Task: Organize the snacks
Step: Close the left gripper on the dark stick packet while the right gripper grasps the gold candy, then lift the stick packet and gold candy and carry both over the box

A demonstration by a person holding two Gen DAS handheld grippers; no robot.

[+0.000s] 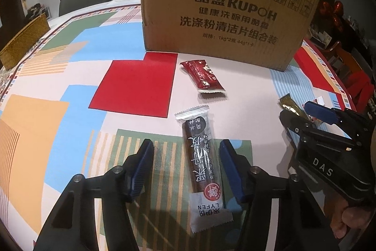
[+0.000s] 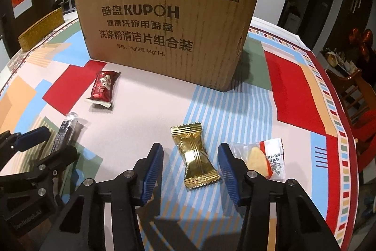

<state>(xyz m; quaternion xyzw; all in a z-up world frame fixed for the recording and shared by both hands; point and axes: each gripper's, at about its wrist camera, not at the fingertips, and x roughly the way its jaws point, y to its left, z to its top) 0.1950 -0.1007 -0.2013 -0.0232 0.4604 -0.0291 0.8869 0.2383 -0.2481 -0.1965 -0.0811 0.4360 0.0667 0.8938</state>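
A long brown snack bar point(image 1: 203, 164) in a clear wrapper lies on the tablecloth between the open jaws of my left gripper point(image 1: 186, 151), not touched. A gold-wrapped snack point(image 2: 196, 154) lies between the open jaws of my right gripper point(image 2: 190, 158), also untouched. A red-wrapped snack point(image 1: 203, 75) lies near the cardboard box point(image 1: 223, 13); it also shows in the right wrist view point(image 2: 103, 87). A clear-wrapped pale snack point(image 2: 263, 160) lies just right of my right gripper. The right gripper shows in the left wrist view point(image 1: 298, 114), the left gripper in the right wrist view point(image 2: 51, 142).
The tall cardboard box point(image 2: 169, 22) stands at the back of the colourful tablecloth point(image 2: 235, 109). A woven basket point(image 1: 22, 44) sits at the far left edge. A wooden chair point(image 2: 354, 91) stands beyond the table's right edge.
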